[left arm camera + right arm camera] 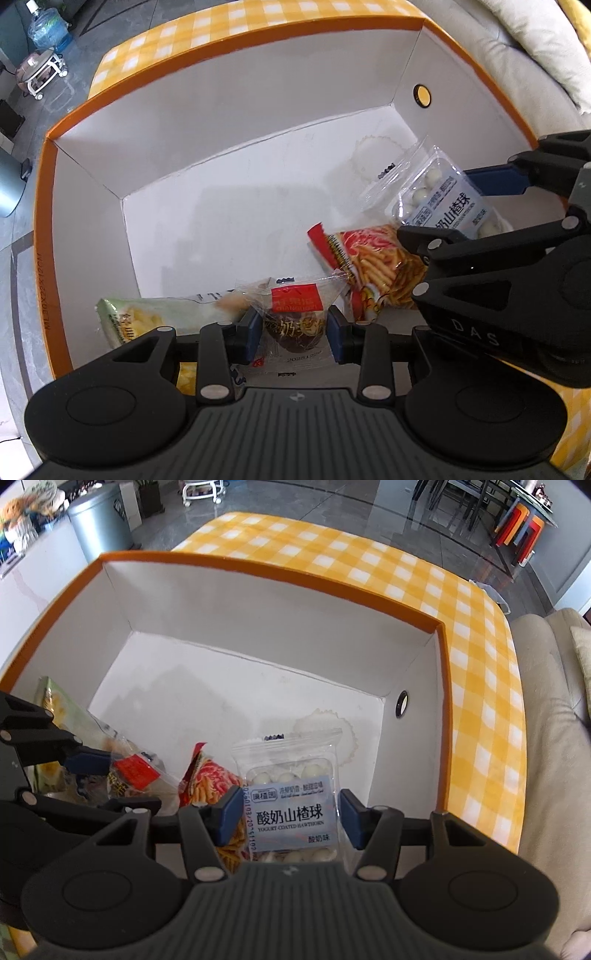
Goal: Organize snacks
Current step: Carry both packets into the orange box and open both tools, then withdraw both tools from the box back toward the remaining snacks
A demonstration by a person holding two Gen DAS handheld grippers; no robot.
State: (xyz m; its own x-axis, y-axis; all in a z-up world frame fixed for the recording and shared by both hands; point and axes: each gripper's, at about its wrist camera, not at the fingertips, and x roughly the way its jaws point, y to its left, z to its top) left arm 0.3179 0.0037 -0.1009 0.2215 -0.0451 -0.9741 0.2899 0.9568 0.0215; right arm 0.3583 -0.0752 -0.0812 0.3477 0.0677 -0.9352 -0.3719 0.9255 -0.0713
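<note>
Inside, clear hawthorn-ball pack (pixel 291 812), blue-white label.

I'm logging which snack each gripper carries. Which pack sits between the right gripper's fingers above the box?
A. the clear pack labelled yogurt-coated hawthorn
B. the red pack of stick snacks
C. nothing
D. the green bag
A: in the right wrist view the right gripper has its blue pads on both sides of the yogurt-coated hawthorn pack, while the red stick-snack pack lies in the orange-rimmed box.
</note>
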